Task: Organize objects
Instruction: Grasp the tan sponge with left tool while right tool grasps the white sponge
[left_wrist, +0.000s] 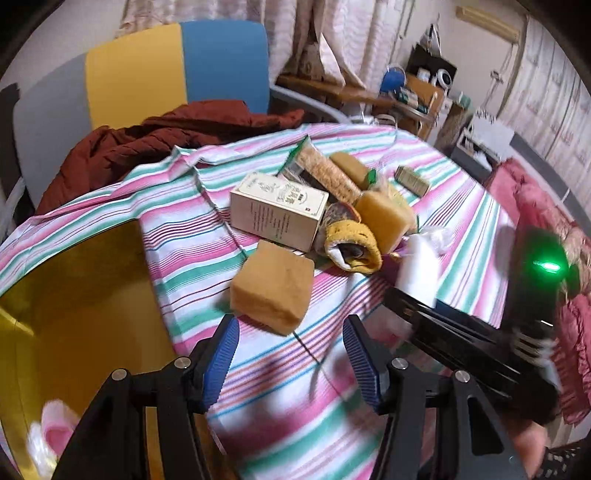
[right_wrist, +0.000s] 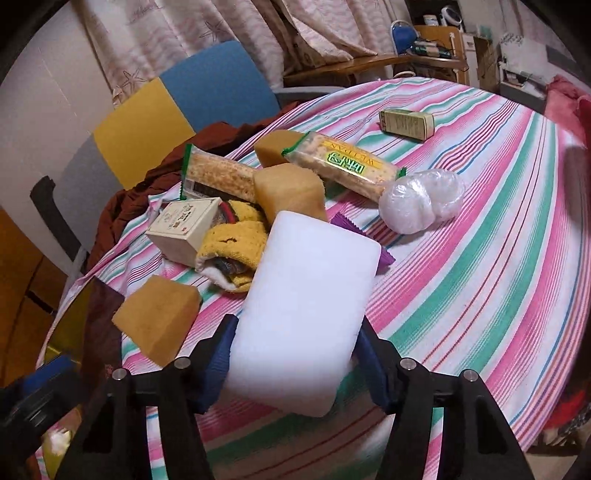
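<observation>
Striped tablecloth (right_wrist: 480, 229) in pink, green and white covers a round table; a chair (left_wrist: 177, 70) with yellow and blue back panels stands behind it, a dark red garment (left_wrist: 155, 140) draped over its seat.

Landmark: cream box (left_wrist: 277, 212), lying flat mid-table.

Left gripper (left_wrist: 291, 354): jaws wide apart, blue pads (left_wrist: 221, 360) bare, nothing between them. A tan sponge block (left_wrist: 273, 286) sits on the cloth just ahead of the fingertips, on the near side of the cream box, not touching either pad.

Right gripper (right_wrist: 295, 365): clamped on a white foam block (right_wrist: 306, 314), pads pressed against both long sides. The block juts forward, hovering on the near side of the cream box and over the pile.

Around the cream box: a yellow knit cloth roll (right_wrist: 232, 243) touching it, a second tan sponge (right_wrist: 290, 192) just past that, two cracker packs (right_wrist: 343, 166) behind, a plastic-wrapped white bundle (right_wrist: 421, 199) well off to the right, a small green-and-tan carton (right_wrist: 406, 123) at the far side.

Hard to read: the white block hides the cloth and part of a purple wrapper (right_wrist: 384, 254) under it. A yellow bin (left_wrist: 74, 295) left of the cream box is cut off by the frame edge; pink-white contents in it are blurred. Right gripper body in the left view is motion-smeared.
</observation>
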